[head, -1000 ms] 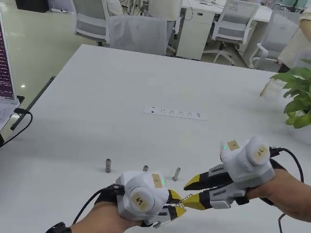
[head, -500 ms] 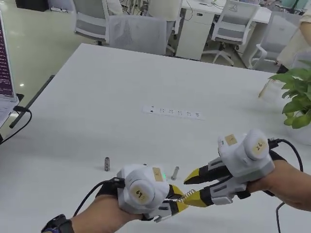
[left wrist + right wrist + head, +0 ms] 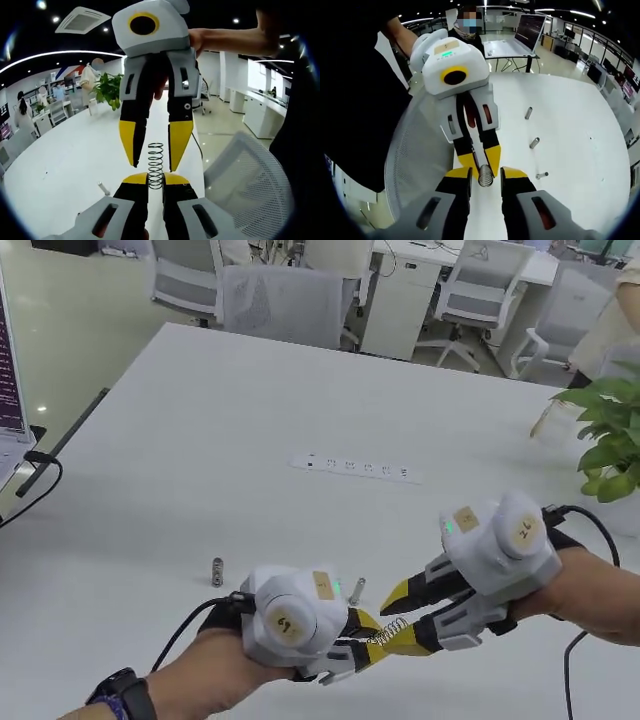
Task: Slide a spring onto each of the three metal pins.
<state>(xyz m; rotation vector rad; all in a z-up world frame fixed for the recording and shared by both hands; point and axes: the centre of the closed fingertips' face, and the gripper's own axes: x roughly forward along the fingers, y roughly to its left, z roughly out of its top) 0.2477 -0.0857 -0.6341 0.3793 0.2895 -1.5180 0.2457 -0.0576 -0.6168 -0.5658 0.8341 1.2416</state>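
left gripper: jaws pressed together on the near end of a small silver coil spring – yellow tips clamp its last coils.
spring: sticks straight out ahead of the left tips, held in the air above the table, axis in line with the jaws.
right gripper: faces the left one tip to tip, jaws spread. The spring's free end sits in the gap between its two yellow tips, apart from both as far as the left gripper view shows.
spring in right gripper view: seen end-on as a ring, centred between the right tips, with the left gripper's closed tips just behind it.
head view: both grippers low and near the person – the spring bridges the two sets of tips.
short grey metal pins: three on the table in the right gripper view, in a loose row, spaced apart, off to one side of the grippers. They look bare. None touches the spring.
white workbench top: carries the pins. A white power strip lies further out, well apart from them.
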